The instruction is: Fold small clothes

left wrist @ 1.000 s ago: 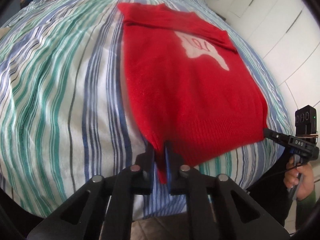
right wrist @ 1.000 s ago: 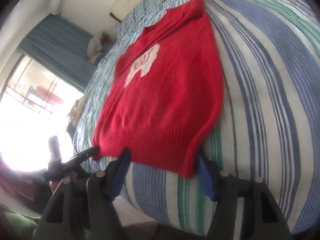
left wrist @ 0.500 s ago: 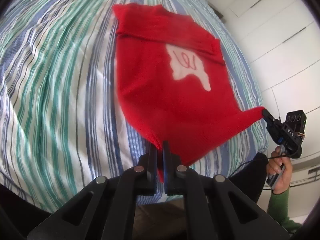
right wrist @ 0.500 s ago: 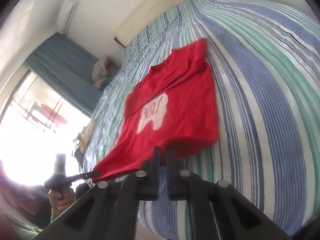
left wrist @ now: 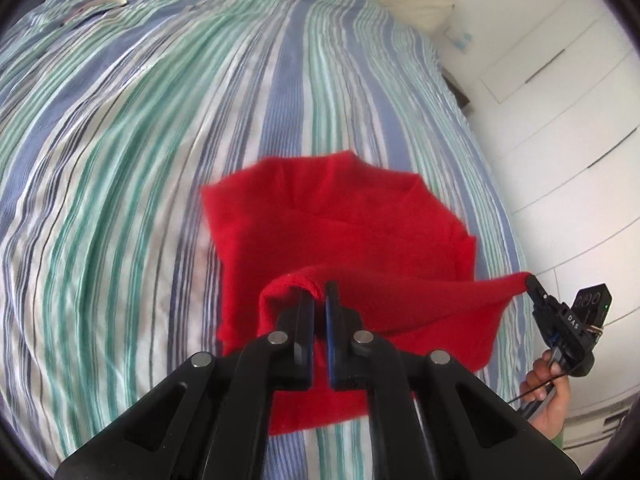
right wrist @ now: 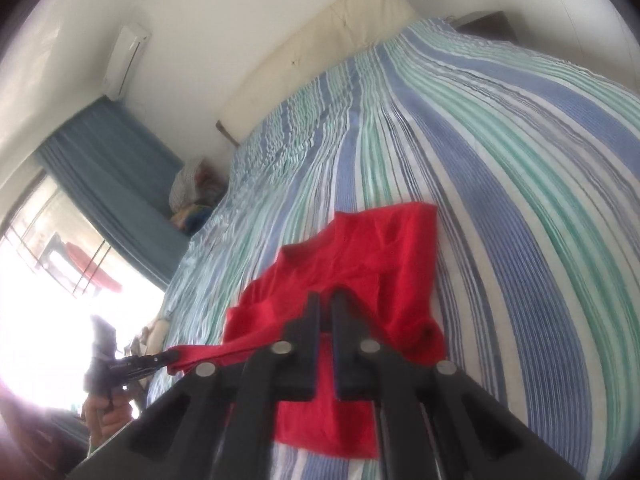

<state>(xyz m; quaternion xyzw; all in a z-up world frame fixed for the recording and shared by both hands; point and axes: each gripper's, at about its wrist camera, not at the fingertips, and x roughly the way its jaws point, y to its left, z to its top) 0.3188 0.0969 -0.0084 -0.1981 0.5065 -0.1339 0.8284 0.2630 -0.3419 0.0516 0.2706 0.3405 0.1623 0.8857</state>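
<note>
The left tool [left wrist: 319,294] and right tool [left wrist: 530,280] each clamped a hem corner of the red sweater [left wrist: 340,224], the hem stretched between them, raised above its body at lower centre on the bed [left wrist: 120,140].

Right gripper [right wrist: 326,300] went from open to clamped on sweater [left wrist: 340,232] hem; both grippers lifted hem off bed's [left wrist: 120,140] near edge, folding it over toward collar, logo now hidden.

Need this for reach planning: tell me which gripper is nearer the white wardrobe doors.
Right. The right gripper holds the red sweater hem at the bed edge beside the wardrobe doors; the left gripper grips the hem further from them, over the bed.
</note>
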